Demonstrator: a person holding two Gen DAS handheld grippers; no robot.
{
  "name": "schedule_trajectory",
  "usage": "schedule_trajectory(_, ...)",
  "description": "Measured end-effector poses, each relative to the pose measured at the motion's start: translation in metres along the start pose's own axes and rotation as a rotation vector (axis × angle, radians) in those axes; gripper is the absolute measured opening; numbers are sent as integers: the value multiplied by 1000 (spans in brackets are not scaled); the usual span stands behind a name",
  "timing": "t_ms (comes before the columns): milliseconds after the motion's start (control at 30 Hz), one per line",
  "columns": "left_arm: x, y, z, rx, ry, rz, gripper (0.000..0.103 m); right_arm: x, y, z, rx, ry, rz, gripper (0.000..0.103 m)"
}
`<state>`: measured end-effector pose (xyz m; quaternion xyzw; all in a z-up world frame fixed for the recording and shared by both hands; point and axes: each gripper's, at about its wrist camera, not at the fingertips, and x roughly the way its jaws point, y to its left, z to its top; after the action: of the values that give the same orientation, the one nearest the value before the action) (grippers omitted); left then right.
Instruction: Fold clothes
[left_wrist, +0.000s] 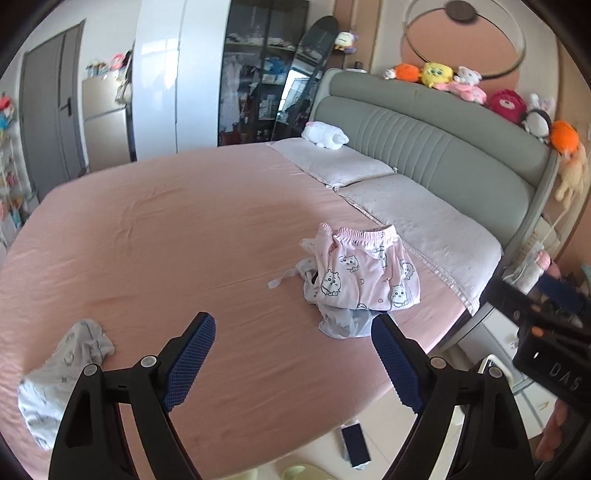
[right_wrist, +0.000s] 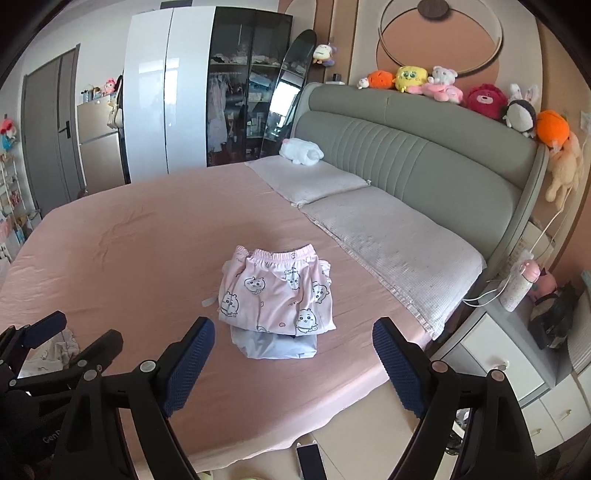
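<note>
Shorts (right_wrist: 275, 291), folded on a grey garment (right_wrist: 275, 347), lie ahead of the released right hand-held gripper (right_wrist: 293, 365); left hand-held gripper (left_wrist: 293, 360) released too (crumpled cloth (left_wrist: 62, 373) beside it seems left).

Bedroom in a home. Large bed (right_wrist: 147, 240) with pink sheet across centre of frame; grey padded headboard (right_wrist: 406, 155) at right, topped by row of plush toys (right_wrist: 443, 86). Two pale pillows (right_wrist: 388, 236) below headboard. Upper left: white and dark glass-fronted wardrobe (right_wrist: 207, 92) showing hanging clothes, grey door (right_wrist: 48, 129). Lower right: white bedside cabinet (right_wrist: 491, 354) bearing pink-capped bottle (right_wrist: 519, 286).
</note>
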<state>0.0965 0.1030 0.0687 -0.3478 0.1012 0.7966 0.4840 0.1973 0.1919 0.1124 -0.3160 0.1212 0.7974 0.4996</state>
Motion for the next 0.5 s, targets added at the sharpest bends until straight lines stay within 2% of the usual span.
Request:
schedule_trajectory(67, -1, 5, 0, -43, 4, -6, 87, -3, 2, -3, 3, 8, -20, 88)
schedule_trajectory(167, -1, 2, -2, -54, 21, -9, 87, -8, 3, -4, 6, -5, -16, 88)
schedule_trajectory(367, 2, -22, -9, 47, 47, 31, 87, -8, 1, -4, 16, 0, -25, 88)
schedule_trajectory(500, 3, -33, -11, 86, 51, 18, 87, -3, -4, -4, 35, 12, -30, 88)
